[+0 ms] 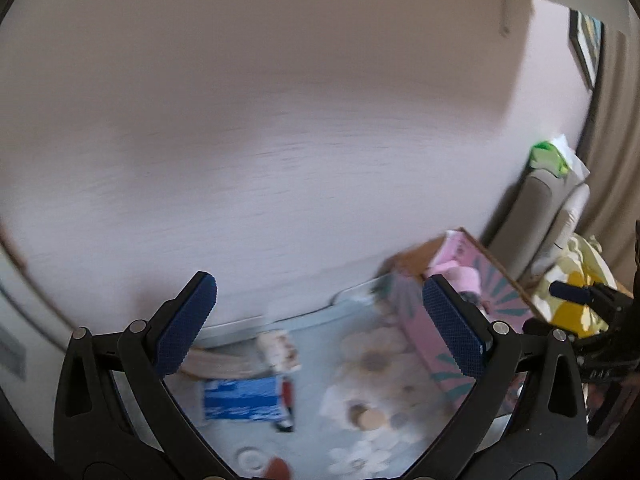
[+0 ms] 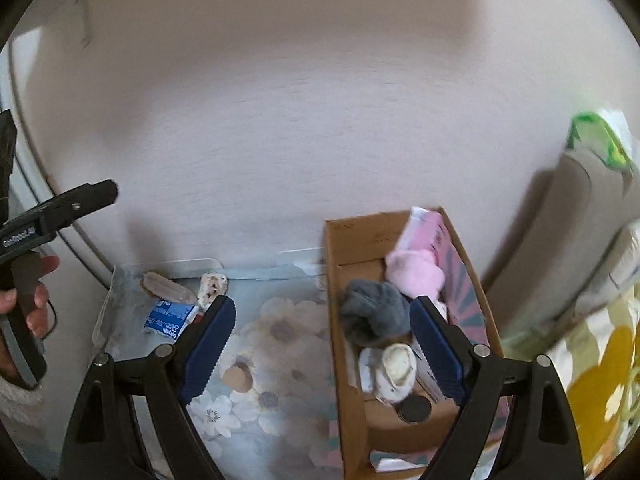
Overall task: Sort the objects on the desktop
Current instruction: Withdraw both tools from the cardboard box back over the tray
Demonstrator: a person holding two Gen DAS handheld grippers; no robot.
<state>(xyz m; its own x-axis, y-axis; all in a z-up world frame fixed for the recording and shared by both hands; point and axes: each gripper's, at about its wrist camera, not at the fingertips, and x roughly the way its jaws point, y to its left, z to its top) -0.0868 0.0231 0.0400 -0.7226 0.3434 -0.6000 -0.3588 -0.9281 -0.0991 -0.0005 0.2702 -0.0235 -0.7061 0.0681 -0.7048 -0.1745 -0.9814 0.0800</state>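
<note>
in the left wrist view, the left gripper stood wide, with nothing between its blue pads. the picture was blurred. below it lay the flowered table mat, and several things were not yet sorted on it: a blue packet, a small white patterned thing, a dark red-tipped tube just beside the packet, a round wooden disc, and a white ring near the bottom edge. the cardboard box stood at the right, its pink patterned side facing the mat, with a pink soft thing inside it.

in the right wrist view, the right gripper was also wide and empty, hanging partly over the box. in the box there were already a grey cloth, the pink plush item, a pink packet leaning at the back, a white sock-like piece and a dark round lid. on the mat, well apart from the box, the blue packet, a pale long thing, the white patterned thing and the wooden disc were lying. the left gripper was seen at the left edge, held by a hand.

i judged the sorting as about half done: some five things were in the box, and four or more were left on the mat.
</note>
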